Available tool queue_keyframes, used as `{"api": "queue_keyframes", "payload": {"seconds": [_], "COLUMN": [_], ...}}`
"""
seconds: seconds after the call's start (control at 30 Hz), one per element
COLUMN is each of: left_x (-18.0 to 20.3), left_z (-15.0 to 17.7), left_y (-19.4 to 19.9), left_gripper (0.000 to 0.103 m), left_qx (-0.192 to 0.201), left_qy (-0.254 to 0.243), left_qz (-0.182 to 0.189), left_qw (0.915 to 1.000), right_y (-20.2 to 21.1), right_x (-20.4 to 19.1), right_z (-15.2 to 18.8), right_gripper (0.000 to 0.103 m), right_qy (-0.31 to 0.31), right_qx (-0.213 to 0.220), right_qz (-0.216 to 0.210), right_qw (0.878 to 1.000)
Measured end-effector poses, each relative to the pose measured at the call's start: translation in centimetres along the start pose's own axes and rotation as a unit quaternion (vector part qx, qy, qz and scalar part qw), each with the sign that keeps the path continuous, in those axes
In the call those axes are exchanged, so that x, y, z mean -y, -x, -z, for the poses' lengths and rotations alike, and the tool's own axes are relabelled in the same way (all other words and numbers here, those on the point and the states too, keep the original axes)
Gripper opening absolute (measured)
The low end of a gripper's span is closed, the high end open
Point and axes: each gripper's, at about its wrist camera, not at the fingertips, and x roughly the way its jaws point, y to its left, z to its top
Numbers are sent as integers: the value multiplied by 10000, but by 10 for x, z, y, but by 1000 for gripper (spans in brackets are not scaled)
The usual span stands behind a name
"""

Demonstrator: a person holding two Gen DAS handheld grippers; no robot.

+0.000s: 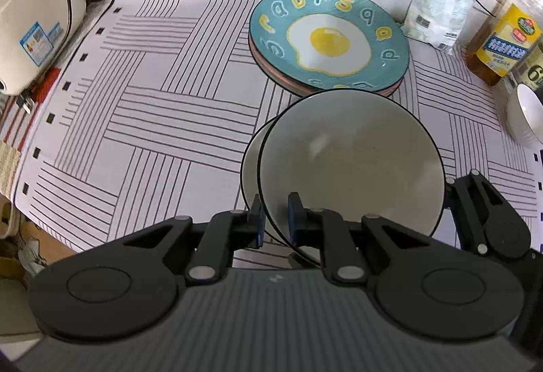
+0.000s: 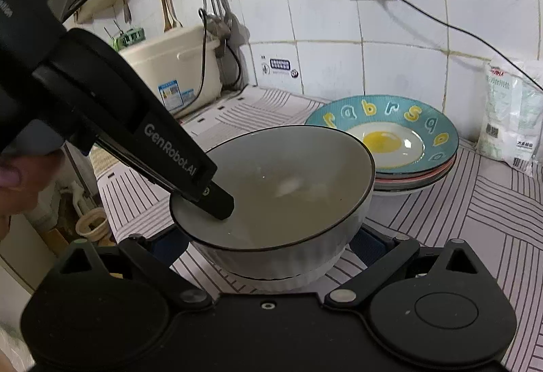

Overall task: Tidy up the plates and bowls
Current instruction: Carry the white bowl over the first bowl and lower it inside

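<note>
A grey bowl with a dark rim (image 1: 353, 165) sits in a second, like bowl whose rim shows at its left (image 1: 249, 154). My left gripper (image 1: 275, 219) is shut on the upper bowl's near rim, one pad inside and one outside. In the right wrist view the bowl (image 2: 288, 188) has white ribbed sides, and the left gripper's finger (image 2: 217, 202) reaches into it. My right gripper (image 2: 271, 243) is open with its fingers on either side of the bowls' base. A stack of plates topped by a teal fried-egg plate (image 1: 329, 39) (image 2: 390, 134) stands behind.
A striped mat (image 1: 152, 121) covers the counter. A cream rice cooker (image 1: 30, 19) stands at the left. A white bag (image 1: 441, 8), oil bottles (image 1: 502, 32) and another white bowl (image 1: 527, 114) stand at the right by the tiled wall.
</note>
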Motion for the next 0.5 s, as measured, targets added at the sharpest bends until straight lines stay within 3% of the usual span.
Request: {"api": "queue_keyframes", "payload": {"seconds": [0.5], "left_x": [6], "left_z": [-2], "left_y": [-11], "left_gripper": [13], "left_qx": [200], "left_qy": [-264], "left_qz": [-476], "left_qw": [9983], "right_y": [-22], "right_x": [-6], "right_z": [-8], "right_gripper": [102], "right_qy": [299], "right_qx": [-297], "right_qz": [389], "right_qw": [9984]}}
